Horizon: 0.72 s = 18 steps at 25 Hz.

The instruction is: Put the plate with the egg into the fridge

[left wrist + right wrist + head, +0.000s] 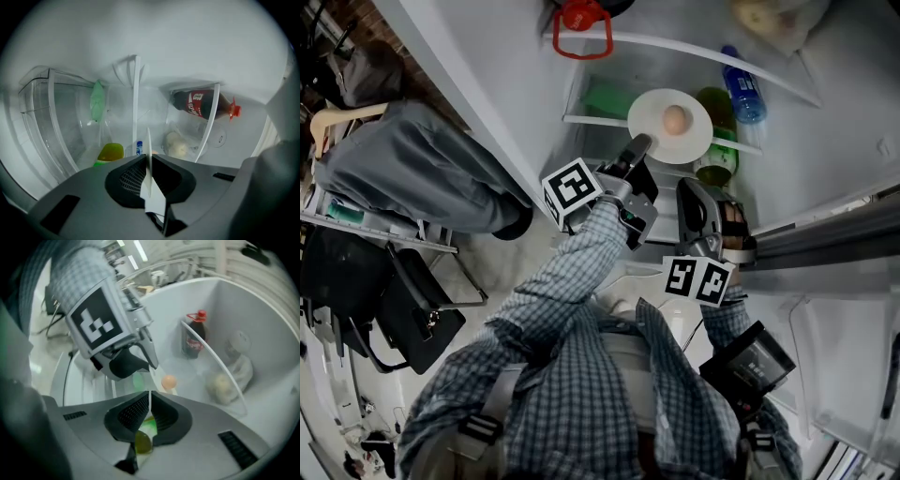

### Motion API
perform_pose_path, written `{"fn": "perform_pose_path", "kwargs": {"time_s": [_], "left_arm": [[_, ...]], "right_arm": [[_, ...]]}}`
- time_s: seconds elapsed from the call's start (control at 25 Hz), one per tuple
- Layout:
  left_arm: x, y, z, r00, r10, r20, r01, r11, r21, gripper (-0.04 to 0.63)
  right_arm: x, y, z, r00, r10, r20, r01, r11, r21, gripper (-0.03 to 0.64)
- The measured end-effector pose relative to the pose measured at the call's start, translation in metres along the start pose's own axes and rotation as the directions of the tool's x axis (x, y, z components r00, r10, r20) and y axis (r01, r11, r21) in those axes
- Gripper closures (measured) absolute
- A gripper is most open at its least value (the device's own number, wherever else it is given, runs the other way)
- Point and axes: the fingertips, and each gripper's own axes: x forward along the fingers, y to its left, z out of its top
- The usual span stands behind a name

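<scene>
Left claw (636, 148) was shut on plate (652, 127) rim, pads pressed on thin white edge. Right claw (692, 190) was nearly closed, pinching same rim. Plate with egg (674, 119) was inside fridge (834, 141), over shelf (591, 120) front; contact with shelf unclear.

Head view showed plate face; gripper views showed it edge-on, plus cola bottle (193, 341) and bagged pale lump (220, 386) behind.

Green bottle (718, 155) crowded plate's right edge; shelf had more room on left.

We wear a blue-and-white checked shirt (572, 347) under grey shoulder straps (500, 405); our grey left gripper (637, 145) and right gripper (686, 185) carry black-and-white marker cubes (572, 192).
</scene>
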Motion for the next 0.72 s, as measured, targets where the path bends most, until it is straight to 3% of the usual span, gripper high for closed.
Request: {"fn": "perform_pose_path", "kwargs": {"time_s": [0.04,0.12,0.2,0.32,0.44,0.52,0.6,0.64,0.72], "left_arm": [[-0.001,0.0,0.001,1.0,0.0,0.005,0.0,1.0,-0.003,0.555],[-0.003,0.0,0.004,1.0,-0.004,0.013,0.005,1.0,-0.007,0.555],[-0.004,0.0,0.005,1.0,-0.012,0.02,0.012,1.0,-0.011,0.555],[-0.006,0.0,0.006,1.0,-0.021,0.021,0.021,1.0,-0.011,0.555],[-0.008,-0.001,0.006,0.999,-0.032,0.011,0.032,0.999,-0.007,0.555],[-0.01,-0.003,0.005,0.999,-0.044,0.009,0.044,0.999,-0.019,0.555],[-0.011,-0.006,0.004,0.998,-0.061,0.01,0.061,0.998,-0.028,0.555],[-0.011,-0.008,0.004,0.998,-0.069,0.01,0.069,0.997,-0.029,0.555],[-0.011,-0.011,0.003,0.996,-0.086,0.009,0.086,0.996,-0.031,0.555]], "right_arm": [[-0.001,-0.001,0.001,1.0,0.018,0.021,-0.021,0.99,0.139,0.597],[-0.003,-0.004,0.005,0.996,0.048,0.076,-0.075,0.908,0.411,0.597],[-0.002,-0.008,0.007,0.987,0.074,0.142,-0.148,0.76,0.632,0.597],[-0.002,-0.009,0.007,0.959,0.087,0.271,-0.279,0.478,0.833,0.595],[-0.002,-0.016,0.01,0.916,0.032,0.4,-0.399,0.174,0.9,0.594],[0.001,-0.023,0.004,0.905,-0.034,0.424,-0.424,0.001,0.906,0.586],[0.003,-0.028,-0.002,0.901,-0.089,0.425,-0.434,-0.129,0.892,0.553],[0.004,-0.031,-0.005,0.899,-0.111,0.425,-0.438,-0.178,0.881,0.54],[0.005,-0.038,-0.01,0.894,-0.147,0.422,-0.447,-0.242,0.861,0.514]]}}
